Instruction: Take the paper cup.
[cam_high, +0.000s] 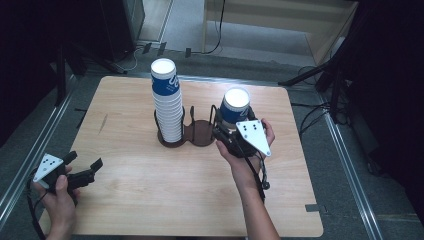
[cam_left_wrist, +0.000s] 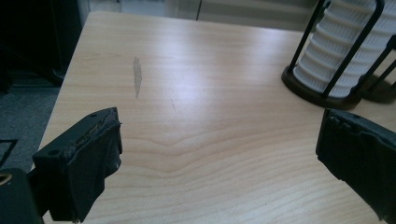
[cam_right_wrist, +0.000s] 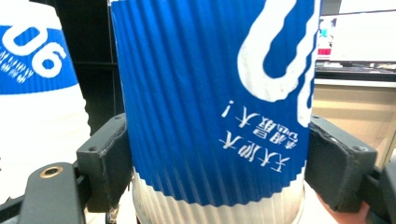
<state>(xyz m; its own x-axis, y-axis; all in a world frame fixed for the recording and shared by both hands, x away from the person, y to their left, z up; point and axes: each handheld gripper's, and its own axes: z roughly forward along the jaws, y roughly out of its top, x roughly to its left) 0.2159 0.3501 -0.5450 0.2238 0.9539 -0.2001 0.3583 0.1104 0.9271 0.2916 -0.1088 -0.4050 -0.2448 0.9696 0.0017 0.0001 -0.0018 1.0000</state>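
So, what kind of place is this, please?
Probably a lab or workshop set up for recording: a bare wooden table on grey carpet, cables across the floor, dark stand legs beside it, and a monitor on a desk behind.

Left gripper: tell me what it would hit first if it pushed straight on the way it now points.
Probably the black cup holder with its stack of cups. The left gripper is open over bare table, and the holder sits ahead, right of centre, so it might pass just left of it.
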